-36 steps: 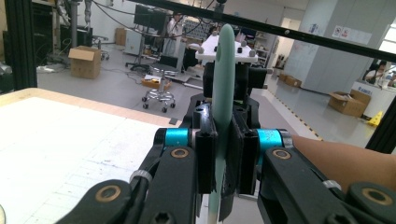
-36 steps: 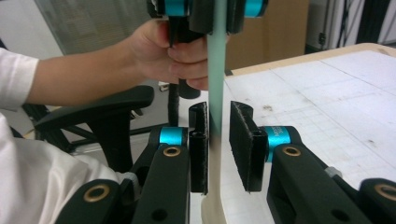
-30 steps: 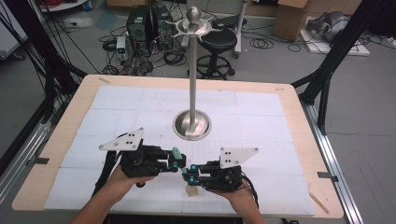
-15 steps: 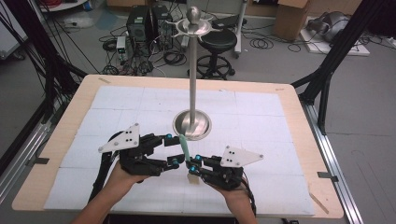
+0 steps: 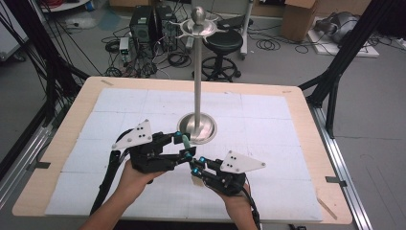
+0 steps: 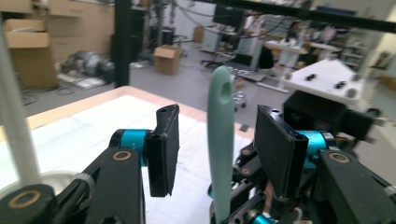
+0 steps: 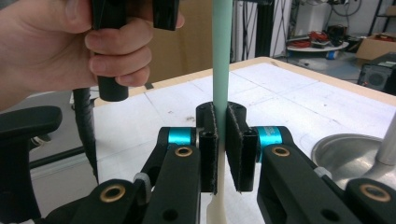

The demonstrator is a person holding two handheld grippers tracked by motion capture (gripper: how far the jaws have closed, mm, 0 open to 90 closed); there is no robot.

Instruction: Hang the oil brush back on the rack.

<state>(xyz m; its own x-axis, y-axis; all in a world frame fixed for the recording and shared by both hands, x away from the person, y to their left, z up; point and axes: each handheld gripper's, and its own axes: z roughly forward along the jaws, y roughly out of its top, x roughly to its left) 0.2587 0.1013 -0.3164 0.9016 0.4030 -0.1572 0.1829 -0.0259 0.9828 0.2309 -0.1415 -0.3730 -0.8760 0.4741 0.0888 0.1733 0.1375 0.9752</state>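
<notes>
The tool (image 6: 219, 140) is a slim, pale green handle with a rounded tip and an oval hanging slot near that tip; a cream-coloured part continues below the green section in the right gripper view. It stands roughly upright over the near middle of the table (image 5: 297, 103), just in front of the stand (image 5: 197, 125).

The right gripper (image 7: 222, 140) is clamped tight on the green shaft, both pads pressing its sides. The left gripper (image 6: 217, 140) is half open: the handle's upper end stands between its pads with a gap on each side, touching neither. Its jaws have just been closing in.

Against the frame a second ago, the left gripper has opened from fully closed, and it now sits nearer the stand's base, around the handle's top. The right gripper is unchanged in place and grip.

The two grippers are nose to nose, with little room between them. The stand's base lies just beyond the left gripper. White matting to either side and the near table edge leave free space.
</notes>
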